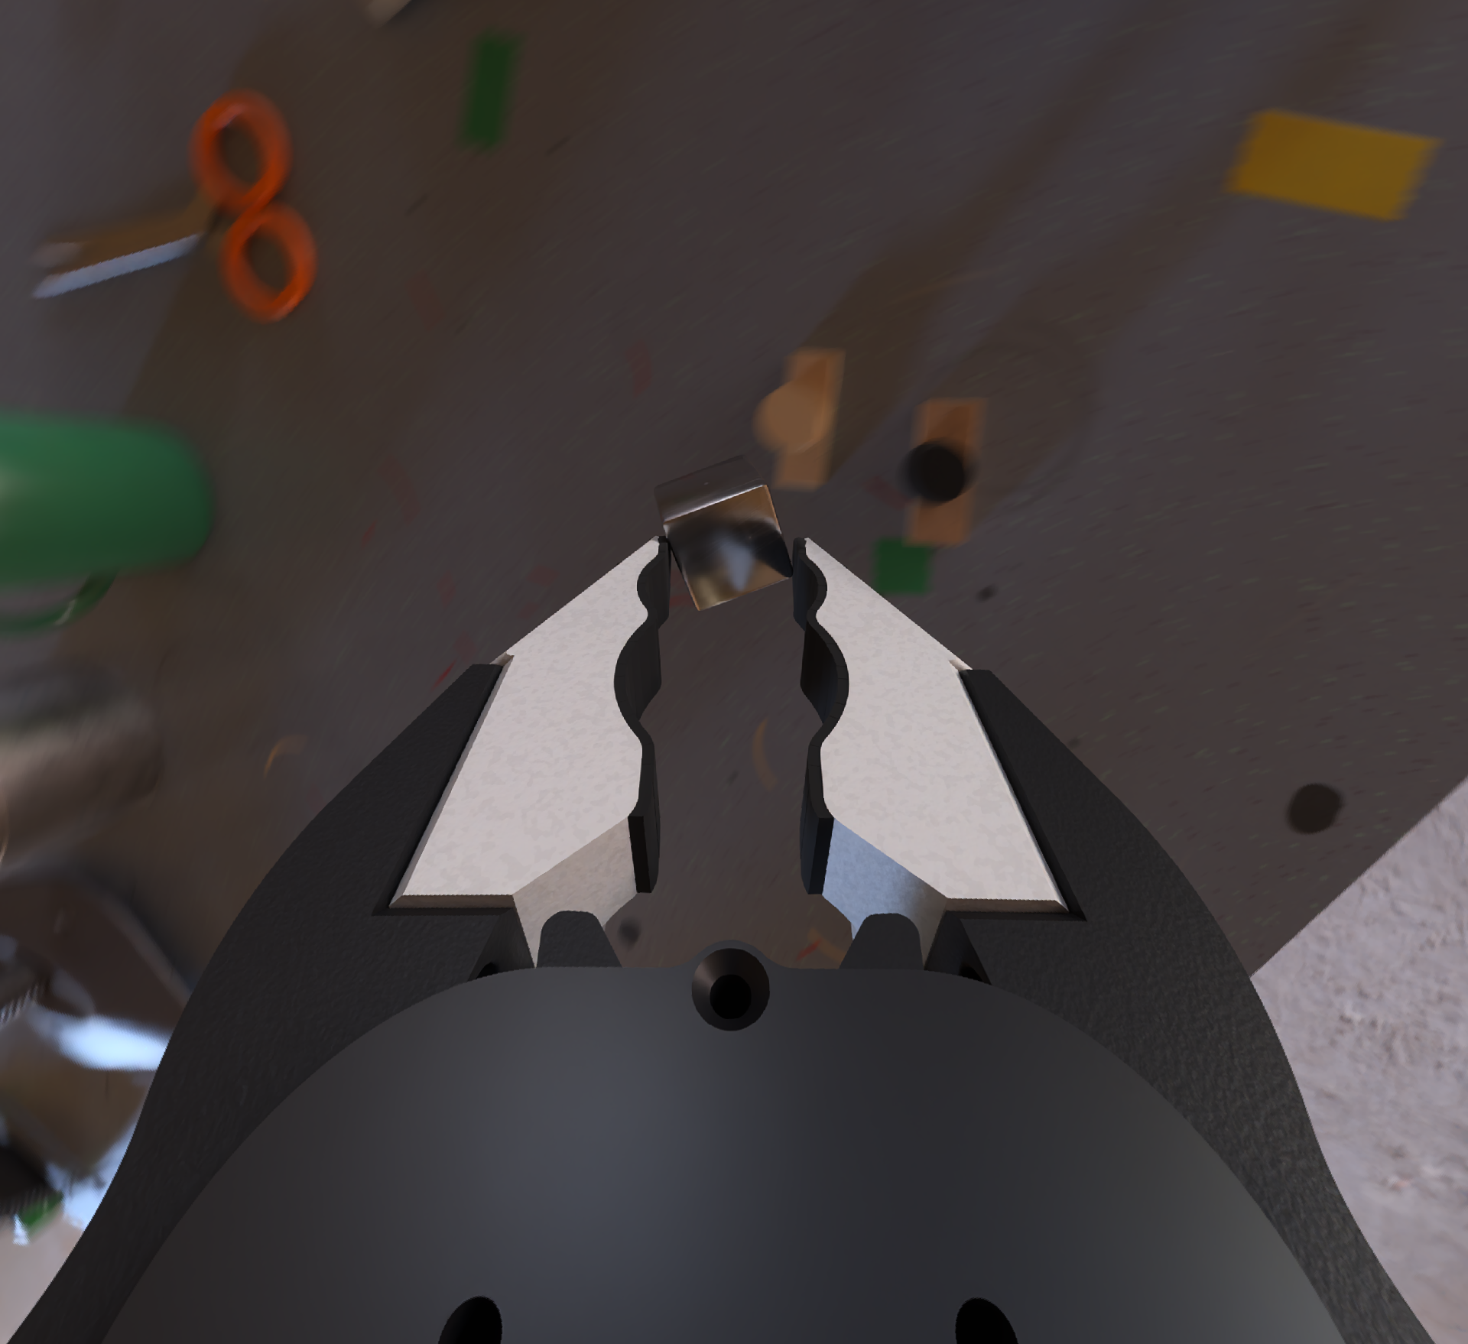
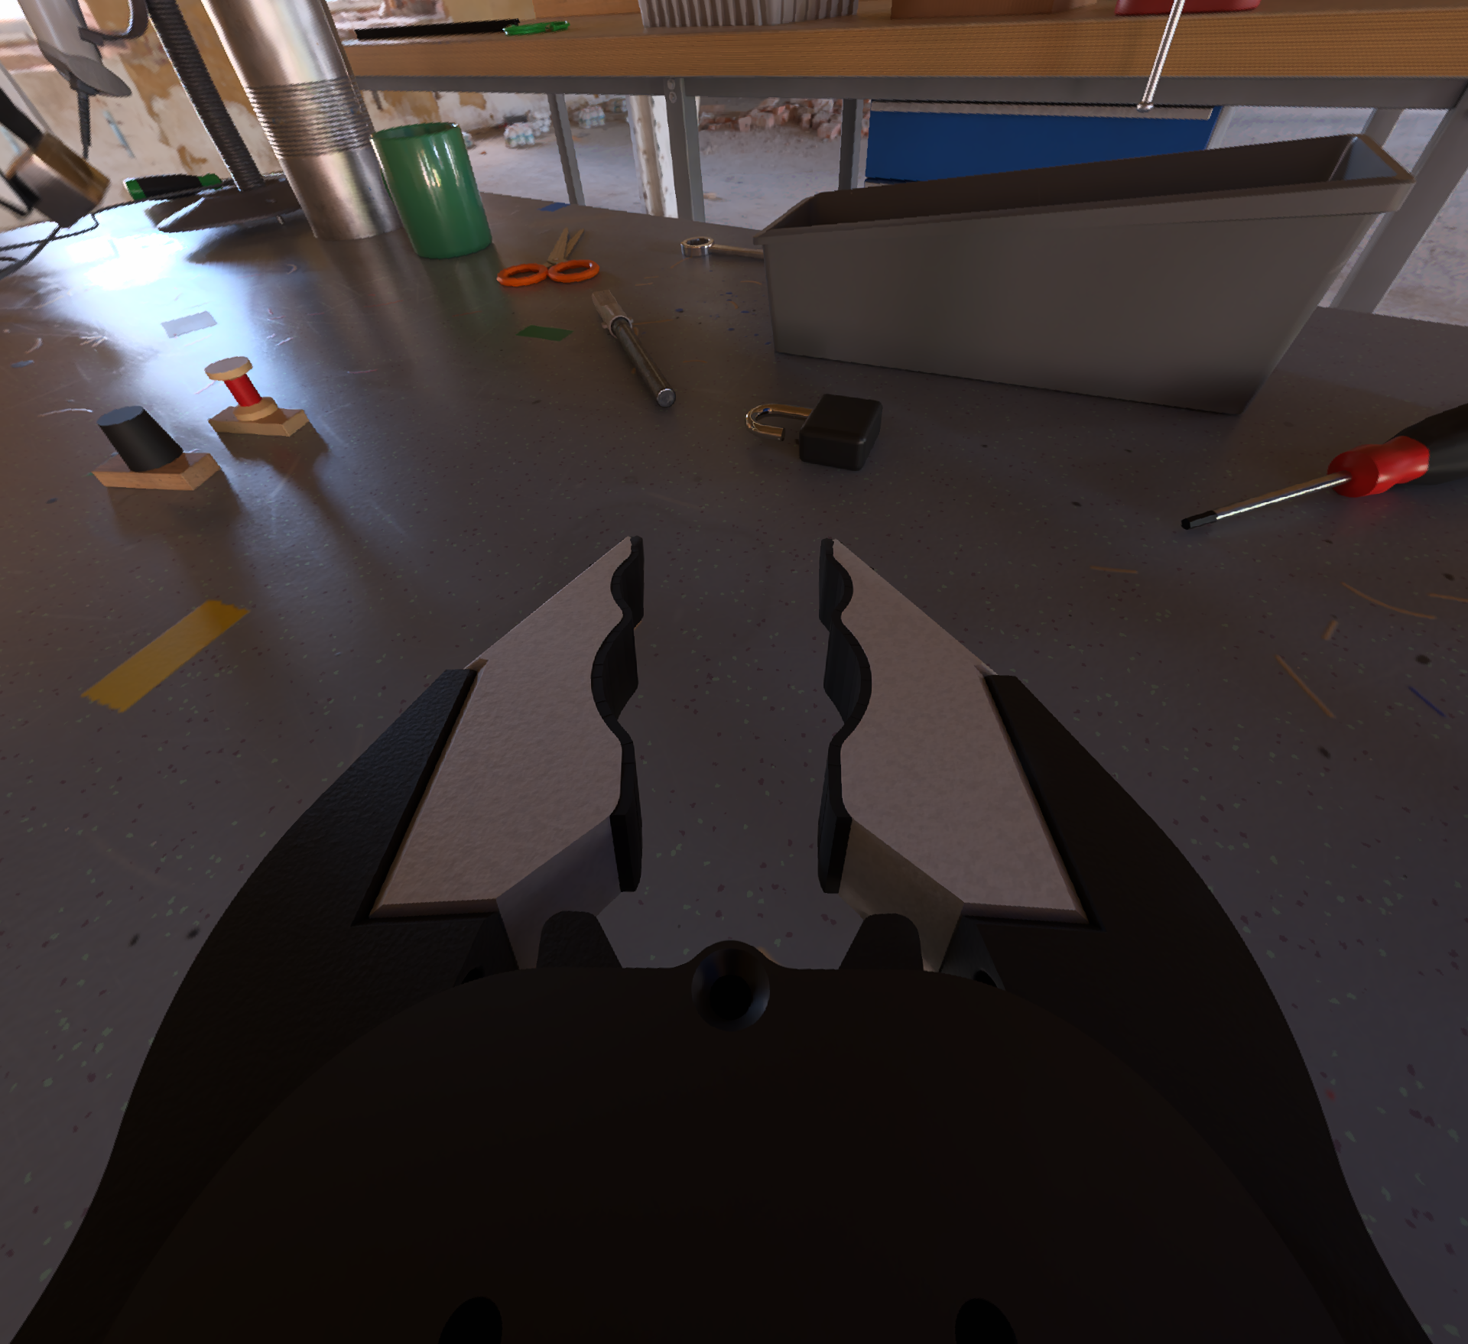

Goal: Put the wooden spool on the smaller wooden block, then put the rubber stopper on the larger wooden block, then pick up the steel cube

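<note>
In the left wrist view my left gripper (image 1: 729, 545) is shut on the shiny steel cube (image 1: 719, 551), which sits tilted between the fingertips, above the grey table. Beyond it, the wooden spool (image 1: 790, 418) stands on the smaller wooden block (image 1: 810, 464). The black rubber stopper (image 1: 936, 472) stands on the larger wooden block (image 1: 945, 424). In the right wrist view the red-wound spool (image 2: 238, 384) on its block (image 2: 262, 423) and the stopper (image 2: 139, 438) on its block (image 2: 163, 473) are at the far left. My right gripper (image 2: 731, 551) is open and empty, low over the table.
Orange-handled scissors (image 2: 548, 271), a green cup (image 2: 433, 190), a metal cylinder (image 2: 298, 106), a steel bolt (image 2: 635, 349), a black padlock (image 2: 834, 430), a grey bin (image 2: 1056, 281) and a red-handled screwdriver (image 2: 1350, 476) lie around. Yellow tape (image 2: 163, 654) marks the table. The table edge (image 1: 1271, 948) shows at lower right.
</note>
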Robot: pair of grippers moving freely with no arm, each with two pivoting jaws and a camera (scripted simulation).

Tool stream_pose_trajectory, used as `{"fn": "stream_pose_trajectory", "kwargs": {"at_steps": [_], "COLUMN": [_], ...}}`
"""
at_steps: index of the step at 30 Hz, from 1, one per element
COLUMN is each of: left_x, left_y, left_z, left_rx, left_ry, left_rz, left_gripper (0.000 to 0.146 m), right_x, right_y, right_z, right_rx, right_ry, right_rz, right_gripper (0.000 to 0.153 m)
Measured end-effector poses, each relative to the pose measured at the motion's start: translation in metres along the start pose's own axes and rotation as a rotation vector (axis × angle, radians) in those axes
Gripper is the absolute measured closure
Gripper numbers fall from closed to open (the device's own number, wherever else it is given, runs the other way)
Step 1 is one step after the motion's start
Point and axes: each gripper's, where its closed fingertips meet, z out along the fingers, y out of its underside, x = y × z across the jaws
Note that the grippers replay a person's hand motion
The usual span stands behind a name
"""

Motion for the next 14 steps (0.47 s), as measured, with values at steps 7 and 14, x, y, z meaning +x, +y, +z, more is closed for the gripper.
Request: {"fn": "stream_pose_trajectory", "kwargs": {"at_steps": [7,14], "left_x": [0.085,0.063], "left_y": [-0.053,-0.073], "left_z": [0.073,0.116], "left_rx": [0.002,-0.059], "left_ry": [0.124,0.153], "left_rz": [0.21,0.175], "left_gripper": [0.116,0.116], "right_x": [-0.002,-0.003], "right_y": [0.001,0.001], "right_z": [-0.001,-0.002], "right_rx": [0.0,0.002], "right_ry": [-0.001,-0.009], "right_rz": [-0.012,-0.007], "right_gripper": [0.108,0.108]}}
